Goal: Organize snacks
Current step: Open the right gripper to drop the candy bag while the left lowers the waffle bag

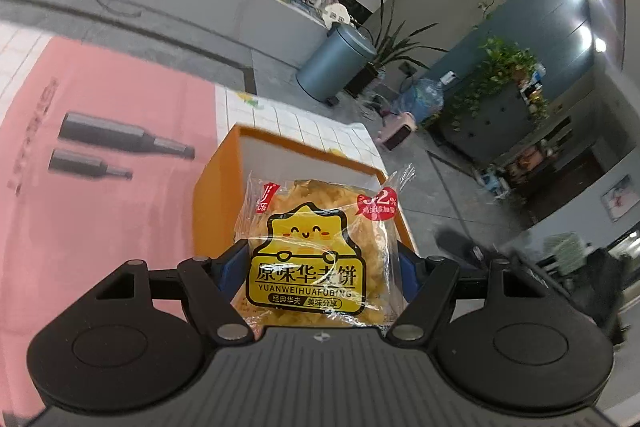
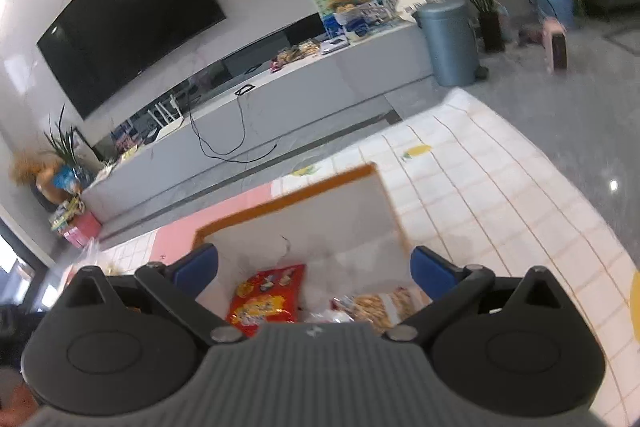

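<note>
Left gripper [image 1: 320,267] has its blue pads pressed on both sides of the yellow waffle packet [image 1: 316,255], carrying it in the air, just near of the orange box [image 1: 212,195] on the tiled cloth [image 1: 304,131]. Right gripper [image 2: 314,267] spreads wide with nothing between its fingers, poised over the same orange box [image 2: 288,199]. Down inside lie a red snack bag [image 2: 266,297] on the left and a clear biscuit packet [image 2: 380,307] to its right.

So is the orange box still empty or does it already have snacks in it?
Not empty. The orange box already holds a red snack packet and another clear-wrapped snack on its white floor.
</note>
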The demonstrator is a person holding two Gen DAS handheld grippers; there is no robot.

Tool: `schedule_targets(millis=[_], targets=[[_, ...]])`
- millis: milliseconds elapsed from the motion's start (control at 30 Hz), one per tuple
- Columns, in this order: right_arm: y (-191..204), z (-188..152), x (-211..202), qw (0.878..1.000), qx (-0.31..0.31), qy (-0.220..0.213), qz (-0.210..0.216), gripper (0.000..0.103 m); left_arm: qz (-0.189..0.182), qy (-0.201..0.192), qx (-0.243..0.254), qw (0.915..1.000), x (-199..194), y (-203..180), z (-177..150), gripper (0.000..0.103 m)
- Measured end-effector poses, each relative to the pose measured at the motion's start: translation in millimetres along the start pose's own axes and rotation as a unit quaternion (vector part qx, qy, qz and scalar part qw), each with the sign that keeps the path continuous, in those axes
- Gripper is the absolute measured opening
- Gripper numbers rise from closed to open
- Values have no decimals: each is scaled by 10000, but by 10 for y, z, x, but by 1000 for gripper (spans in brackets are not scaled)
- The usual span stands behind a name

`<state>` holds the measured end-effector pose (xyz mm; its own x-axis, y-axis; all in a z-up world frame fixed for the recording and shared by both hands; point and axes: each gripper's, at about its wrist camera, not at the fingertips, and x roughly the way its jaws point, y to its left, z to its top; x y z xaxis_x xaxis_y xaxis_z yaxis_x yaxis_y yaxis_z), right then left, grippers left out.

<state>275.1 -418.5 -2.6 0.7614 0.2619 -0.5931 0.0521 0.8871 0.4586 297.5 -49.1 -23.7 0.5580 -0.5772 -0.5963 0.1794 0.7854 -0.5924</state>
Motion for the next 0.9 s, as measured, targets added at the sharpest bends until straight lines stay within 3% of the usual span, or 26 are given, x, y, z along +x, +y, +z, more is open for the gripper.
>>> schedule_targets(millis=[133, 300, 400, 500, 700, 767, 900], targets=[[-381, 12, -156, 9980, 618, -166, -15, 100, 308, 70, 125, 9994, 339, -189, 51, 83], [-813, 18, -179, 9896, 1291, -152, -612, 100, 428, 381, 84, 9983, 797, -338, 91, 81], [-998, 8, -185, 9845, 1606, -117, -701, 100, 515, 660, 121, 9964, 1086, -403, 112, 78], [-1074, 33, -245, 9836, 1627, -220, -744, 100, 825, 737, 263, 9935, 1350, -493, 98, 76], [-1074, 28, -283, 9843, 1583, -241, -748, 100, 1434, 278, 800, 9860, 1493, -656, 8, 80], [-1082, 27, -252, 9849, 1475, -199, -886, 100, 1427, 365, 863, 9853, 1496, -694, -13, 88], [-1065, 24, -259, 9836, 1300, -201, -1231, 100, 1092, 671, 706, 9892, 1366, -749, -21, 90]])
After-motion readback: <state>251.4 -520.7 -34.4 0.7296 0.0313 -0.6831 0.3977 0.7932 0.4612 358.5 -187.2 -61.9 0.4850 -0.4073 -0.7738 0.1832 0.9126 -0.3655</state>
